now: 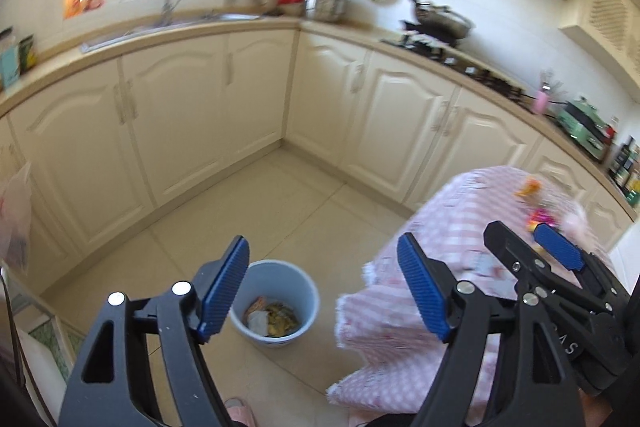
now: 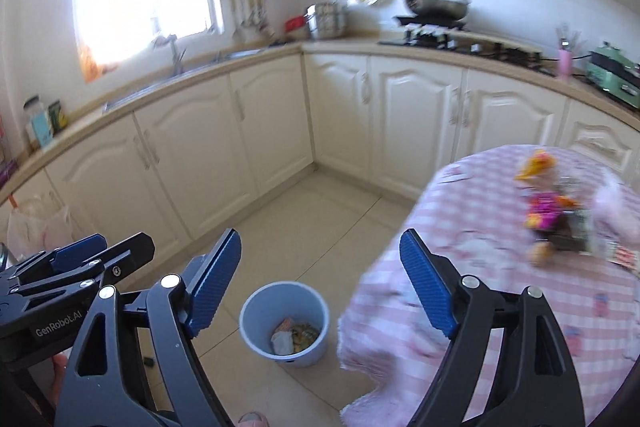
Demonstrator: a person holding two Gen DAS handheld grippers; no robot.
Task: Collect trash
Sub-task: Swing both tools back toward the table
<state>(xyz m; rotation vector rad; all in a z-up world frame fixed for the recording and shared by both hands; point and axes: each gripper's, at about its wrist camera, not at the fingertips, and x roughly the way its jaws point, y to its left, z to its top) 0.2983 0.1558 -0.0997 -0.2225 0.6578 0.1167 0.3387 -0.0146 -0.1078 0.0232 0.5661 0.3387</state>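
Observation:
A pale blue bin (image 1: 290,277) (image 2: 280,301) stands on the tiled floor with several scraps of trash (image 1: 272,319) (image 2: 296,337) in its bottom. My left gripper (image 1: 322,243) hangs open and empty above and in front of it. Beside it my right gripper (image 2: 320,239) is also open and empty. Each one shows in the other's view, the right gripper (image 1: 520,233) at the right edge and the left gripper (image 2: 120,241) at the left edge. To the right, a table with a pink checked cloth (image 1: 452,211) (image 2: 480,195) carries blurred colourful wrappers (image 1: 536,215) (image 2: 548,211).
Cream cabinets (image 2: 272,131) run around the corner behind the bin under a counter with a sink (image 2: 208,63), a wok (image 2: 436,5) on the stove and a green appliance (image 2: 612,75). A plastic bag (image 2: 40,223) hangs at the left. A slipper (image 2: 252,419) shows at the bottom.

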